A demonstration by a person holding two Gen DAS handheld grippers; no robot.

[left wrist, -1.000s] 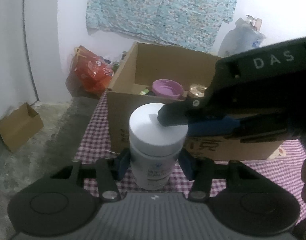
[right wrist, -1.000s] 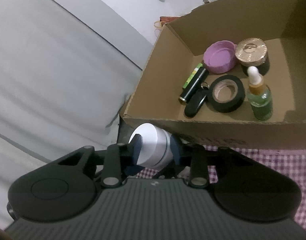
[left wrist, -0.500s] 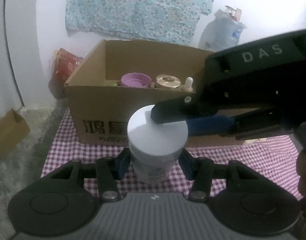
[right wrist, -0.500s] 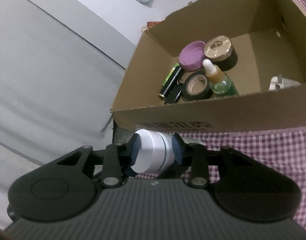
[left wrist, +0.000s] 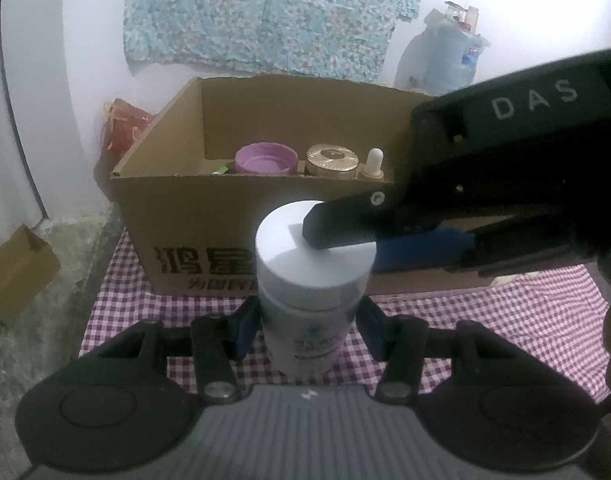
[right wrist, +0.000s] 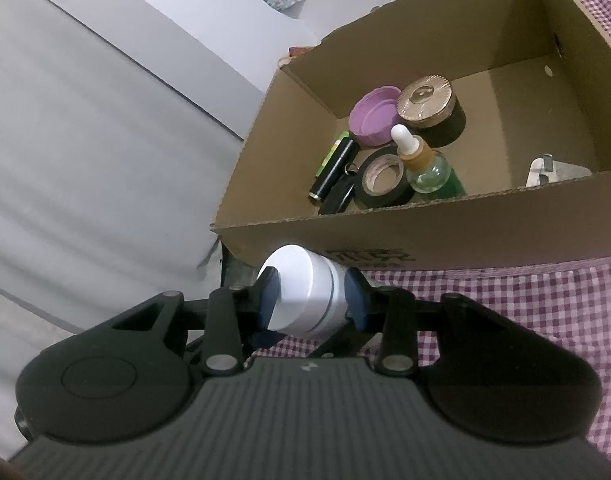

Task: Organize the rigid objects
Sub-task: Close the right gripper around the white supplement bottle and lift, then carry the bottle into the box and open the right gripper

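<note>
Both hand-held grippers held one white jar in front of a cardboard box on a checked tablecloth. The left gripper pinched the jar's body between its blue pads, while the right gripper clamped across the jar's white lid from the side, its upper finger lying over the top. The jar was upright above the cloth, just short of the box's near wall and not yet inside. Much of the sorting looked done: the box already contained a purple lid, a gold-capped jar, a dropper bottle, a roll of black tape, a dark tube and a pale object, partly hidden in the right corner. The white jar remained to be placed
</note>
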